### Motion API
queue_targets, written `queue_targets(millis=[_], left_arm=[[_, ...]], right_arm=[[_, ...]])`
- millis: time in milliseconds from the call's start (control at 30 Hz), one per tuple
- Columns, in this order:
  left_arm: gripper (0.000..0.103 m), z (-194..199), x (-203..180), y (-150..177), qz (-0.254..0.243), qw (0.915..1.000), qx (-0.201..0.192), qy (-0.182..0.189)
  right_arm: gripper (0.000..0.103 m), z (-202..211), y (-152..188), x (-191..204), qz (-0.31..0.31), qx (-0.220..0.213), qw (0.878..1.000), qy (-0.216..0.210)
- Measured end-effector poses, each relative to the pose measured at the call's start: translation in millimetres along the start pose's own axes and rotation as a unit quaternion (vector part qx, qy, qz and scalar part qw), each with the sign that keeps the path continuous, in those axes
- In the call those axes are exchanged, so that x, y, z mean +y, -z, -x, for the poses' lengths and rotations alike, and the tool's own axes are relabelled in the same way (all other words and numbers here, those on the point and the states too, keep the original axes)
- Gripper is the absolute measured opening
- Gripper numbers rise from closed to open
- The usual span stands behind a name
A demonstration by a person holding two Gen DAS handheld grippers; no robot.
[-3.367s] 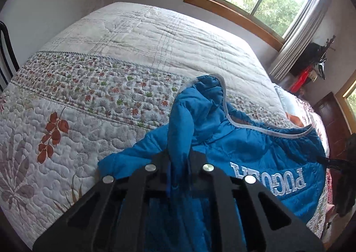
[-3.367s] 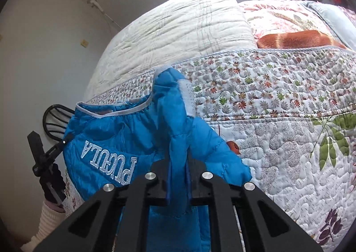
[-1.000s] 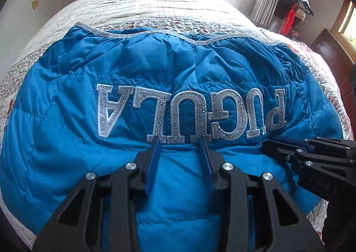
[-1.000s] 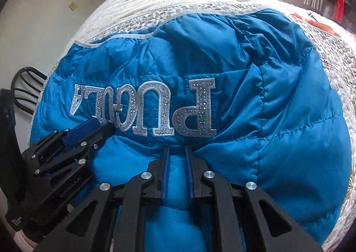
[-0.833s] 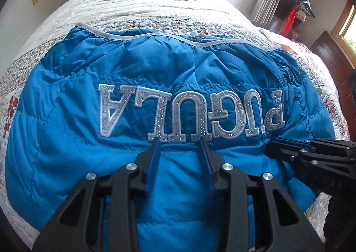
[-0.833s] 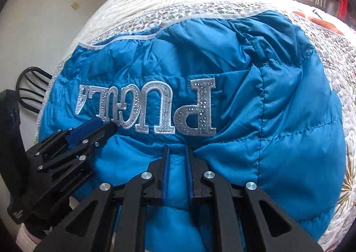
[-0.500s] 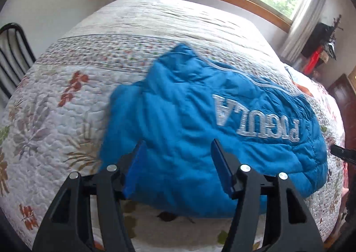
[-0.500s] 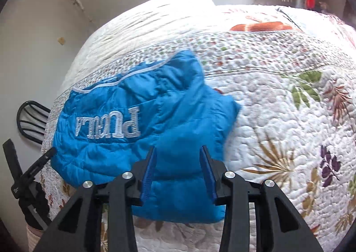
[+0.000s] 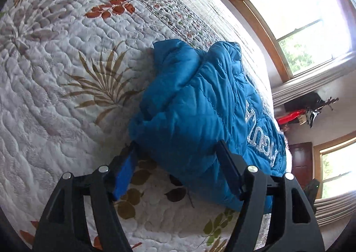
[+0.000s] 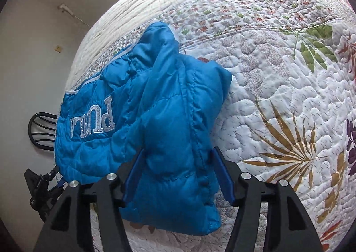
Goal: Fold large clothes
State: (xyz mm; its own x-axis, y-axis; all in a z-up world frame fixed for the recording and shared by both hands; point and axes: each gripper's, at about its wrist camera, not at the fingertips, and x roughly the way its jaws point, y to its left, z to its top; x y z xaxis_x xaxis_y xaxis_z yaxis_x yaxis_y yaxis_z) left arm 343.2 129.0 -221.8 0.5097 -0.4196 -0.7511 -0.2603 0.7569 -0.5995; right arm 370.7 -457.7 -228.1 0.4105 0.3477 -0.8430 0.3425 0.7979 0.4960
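A blue puffer jacket [image 9: 200, 100] with silver letters lies folded on the quilted bed [image 9: 66, 73]. My left gripper [image 9: 178, 151] hovers over the jacket's near left corner. Its jaws are opening, and the padded cloth shows between the blue pads [image 9: 124, 169] without being pinched. In the right wrist view the jacket [image 10: 155, 107] has its right end between the fingers of my right gripper [image 10: 178, 154]. Those jaws are opening too, and the pads [image 10: 222, 174] stand clear of the cloth. The left gripper [image 10: 42, 185] shows dark at the jacket's far end.
The floral quilt [image 10: 278, 96] spreads wide to the right of the jacket. A black chair [image 10: 42, 129] stands by the wall beyond the bed's left side. A wood-framed window [image 9: 300, 20] and a red object [image 9: 291, 116] are past the far side.
Both grippers let go of the jacket's middle fold and opened wide. They drew apart toward opposite ends of the jacket, and the left wrist view rolled sideways.
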Motion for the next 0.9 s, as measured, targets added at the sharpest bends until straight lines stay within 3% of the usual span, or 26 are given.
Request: queue_targets(millis=[133, 333, 500, 600, 800, 900], left_arm=[[0.073, -15.8, 5.0, -6.5, 0.037, 0.9988, 0.004, 0.030], [0.073, -39.9, 10.4, -15.5, 0.061, 0.9975, 0.007, 0.035], [0.043, -44.1, 2.1, -13.5, 0.040, 0.9986, -0.007, 0.033], [0.033, -43.8, -1.9, -9.5, 0.026, 0.9989, -0.014, 0.036], [0.032, -55.5, 9.6, -7.8, 0.033, 0.9969, -0.006, 0.071], [0.031, -56.5, 8.3, -5.7, 0.030, 0.9970, -0.008, 0.071]], right_arm=[[0.065, -8.8, -2.3, -4.6, -0.012, 0.011, 1.000, -0.010], [0.064, -19.2, -3.6, -7.6, -0.023, 0.022, 0.999, -0.009], [0.062, -23.1, -2.9, -7.4, -0.025, 0.027, 0.999, 0.007], [0.062, -26.0, -3.9, -3.2, -0.019, 0.034, 0.999, 0.026], [0.062, -32.9, -5.3, 4.0, -0.004, 0.039, 0.998, 0.052], [0.063, -34.3, -5.6, 3.1, -0.007, 0.041, 0.998, 0.051]])
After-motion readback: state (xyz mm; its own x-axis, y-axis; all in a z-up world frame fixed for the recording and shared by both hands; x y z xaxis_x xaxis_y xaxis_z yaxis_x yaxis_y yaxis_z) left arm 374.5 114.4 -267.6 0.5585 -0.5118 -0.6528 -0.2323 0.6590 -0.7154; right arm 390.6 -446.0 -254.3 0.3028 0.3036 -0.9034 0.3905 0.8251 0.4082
